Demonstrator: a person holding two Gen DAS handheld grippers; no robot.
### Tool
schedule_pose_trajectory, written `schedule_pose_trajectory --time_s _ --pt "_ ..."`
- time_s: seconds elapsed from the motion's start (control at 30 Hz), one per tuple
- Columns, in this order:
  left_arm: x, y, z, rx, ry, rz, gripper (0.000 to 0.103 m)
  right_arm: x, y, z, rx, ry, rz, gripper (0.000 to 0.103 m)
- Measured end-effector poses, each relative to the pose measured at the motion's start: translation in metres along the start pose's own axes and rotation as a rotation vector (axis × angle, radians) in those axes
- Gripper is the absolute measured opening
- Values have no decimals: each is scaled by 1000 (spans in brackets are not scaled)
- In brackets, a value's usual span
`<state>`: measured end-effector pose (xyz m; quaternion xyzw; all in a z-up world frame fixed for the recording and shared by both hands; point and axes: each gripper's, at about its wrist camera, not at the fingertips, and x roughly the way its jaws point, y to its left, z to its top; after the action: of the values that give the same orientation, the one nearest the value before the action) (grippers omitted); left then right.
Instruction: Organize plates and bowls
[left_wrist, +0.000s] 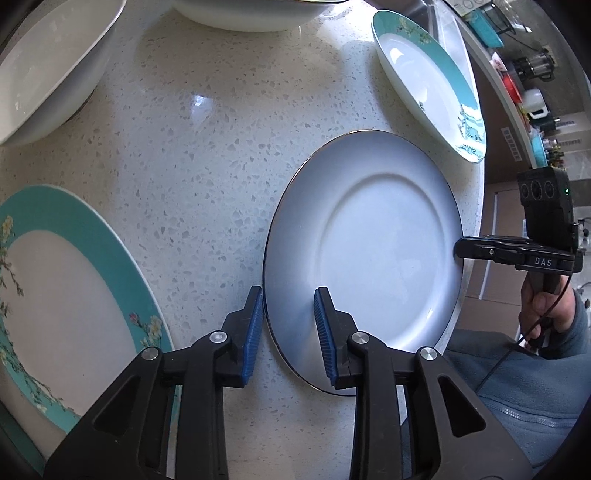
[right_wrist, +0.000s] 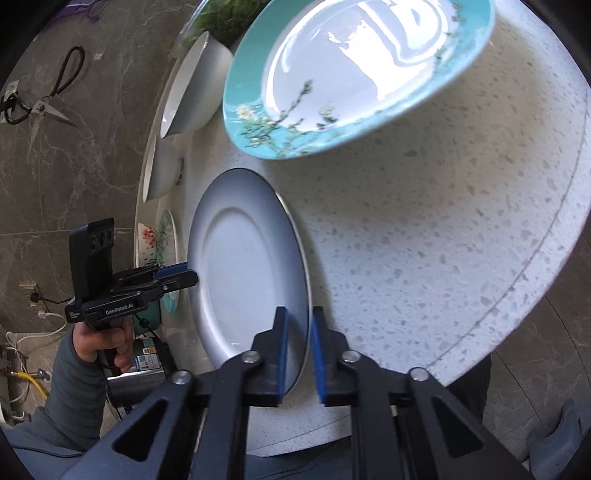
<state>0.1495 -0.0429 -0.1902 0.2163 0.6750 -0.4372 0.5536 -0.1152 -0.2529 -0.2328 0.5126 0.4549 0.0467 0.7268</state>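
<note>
A plain white plate (left_wrist: 369, 240) with a thin dark rim lies on the speckled counter (left_wrist: 207, 155). My left gripper (left_wrist: 288, 325) is open, its blue pads astride the plate's near edge. My right gripper (right_wrist: 298, 350) straddles the plate's opposite edge (right_wrist: 251, 273), jaws narrowly apart around the rim; from the left wrist view it shows at the plate's right edge (left_wrist: 461, 251). A teal floral plate (left_wrist: 55, 295) lies at the left, another teal floral plate (left_wrist: 428, 81) at the far right.
Two white bowls (left_wrist: 48, 62) (left_wrist: 258, 14) stand at the counter's far side. The round counter edge (right_wrist: 535, 266) curves close on the right. Scissors (right_wrist: 40, 99) lie on the floor. My sleeve (left_wrist: 517, 387) is at the lower right.
</note>
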Motion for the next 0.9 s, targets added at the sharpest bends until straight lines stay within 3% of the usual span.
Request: schedule_pose_trajectory --time_s 0.2,0.9 --pt "1 -11 -11 23 -22 58 26 3 9 2 -50 -14 -34 15" --pt "-8 -10 -36 -153 -44 23 24 3 23 16 -60 23 -44 16"
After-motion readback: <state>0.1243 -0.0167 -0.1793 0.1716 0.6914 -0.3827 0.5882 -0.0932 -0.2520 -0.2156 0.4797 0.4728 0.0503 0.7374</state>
